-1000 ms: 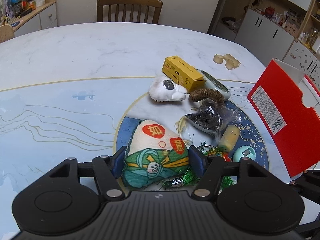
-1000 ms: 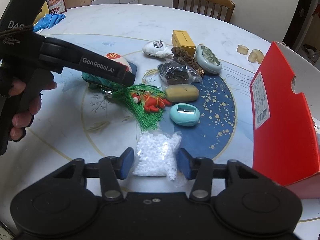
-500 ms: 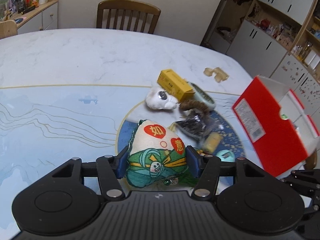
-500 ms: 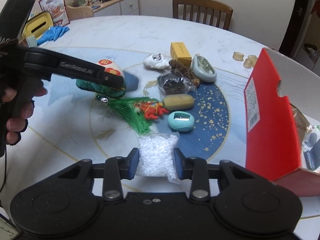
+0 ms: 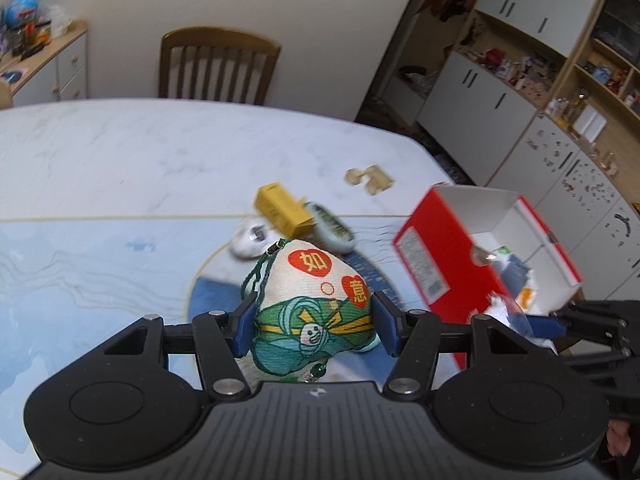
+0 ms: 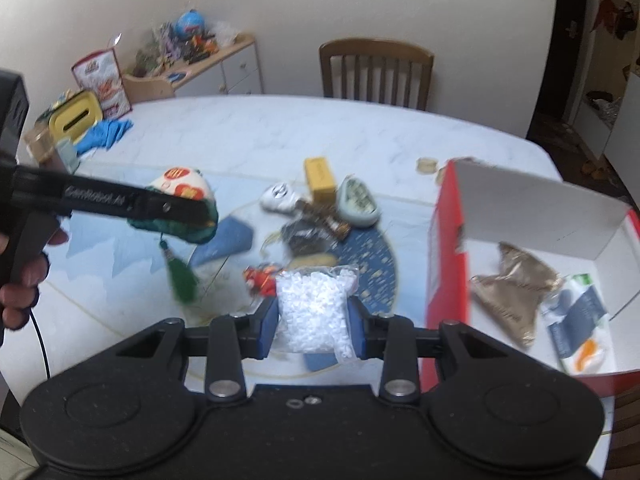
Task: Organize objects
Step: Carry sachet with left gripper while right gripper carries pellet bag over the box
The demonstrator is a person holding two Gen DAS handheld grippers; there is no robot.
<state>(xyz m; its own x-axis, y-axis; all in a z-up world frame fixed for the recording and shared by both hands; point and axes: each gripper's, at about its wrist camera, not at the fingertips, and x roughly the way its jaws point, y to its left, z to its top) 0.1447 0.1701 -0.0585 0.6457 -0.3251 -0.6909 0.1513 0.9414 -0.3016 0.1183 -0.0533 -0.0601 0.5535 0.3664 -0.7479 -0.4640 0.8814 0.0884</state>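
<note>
Above the tabletop point(image 6: 280, 136), beside the red box point(image 6: 448, 240) (lid open): embroidered pouch point(image 5: 316, 312) clamped in left tool point(image 5: 314, 330), lifted clear; bag of white pellets point(image 6: 312, 312) pinched in right tool point(image 6: 312, 330), likewise raised.

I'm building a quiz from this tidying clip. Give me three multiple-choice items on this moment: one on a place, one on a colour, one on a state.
1. Where is the gold pouch?
A. In the red box
B. On the chair
C. Between the left gripper's fingers

2. What colour is the tassel under the sachet?
A. Red
B. Green
C. White

3. What is the right gripper doing?
A. Standing open and empty
B. Gripping the bead bag
C. Gripping the yellow box

Answers: 1 A, the pouch lies on the box's white floor. 2 B, a green tassel dangles below the sachet held by the left gripper. 3 B, the blue pads press on both sides of the bag.
</note>
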